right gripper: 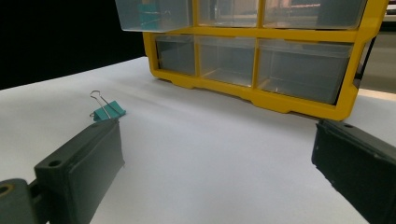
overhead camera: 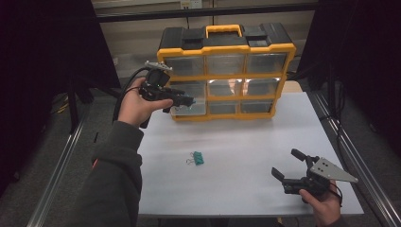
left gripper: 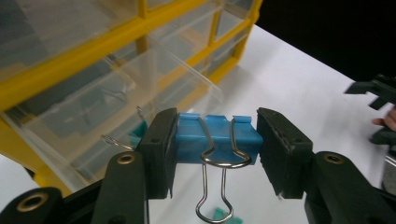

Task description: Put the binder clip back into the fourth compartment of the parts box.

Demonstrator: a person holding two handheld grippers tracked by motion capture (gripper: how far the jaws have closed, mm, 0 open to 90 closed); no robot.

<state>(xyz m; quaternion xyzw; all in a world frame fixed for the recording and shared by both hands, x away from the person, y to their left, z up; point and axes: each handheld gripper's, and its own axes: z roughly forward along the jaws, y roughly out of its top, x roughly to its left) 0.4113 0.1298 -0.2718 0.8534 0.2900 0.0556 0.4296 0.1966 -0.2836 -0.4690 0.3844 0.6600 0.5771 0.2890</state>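
Observation:
My left gripper [left gripper: 215, 136] is shut on a blue binder clip [left gripper: 191, 142], pads against its two ends, wire handles hanging down. In the high view that gripper [overhead camera: 187, 100] is raised at the left side of a yellow and black drawer organizer [overhead camera: 227, 75], just by a clear drawer [left gripper: 140, 93] that is pulled out. A teal clip [left gripper: 137, 134] lies inside that drawer. Another teal binder clip [overhead camera: 197, 158] lies on the white table [overhead camera: 246, 137]. My right gripper [overhead camera: 287, 163] stands open and empty low at the table's front right, with the loose teal clip [right gripper: 108, 111] beyond its left jaw.
The organizer [right gripper: 275, 51] stands at the back of the table with three rows of clear drawers; the other drawers are pushed in. Metal rails run along both sides of the table. Dark curtains hang to the left and right.

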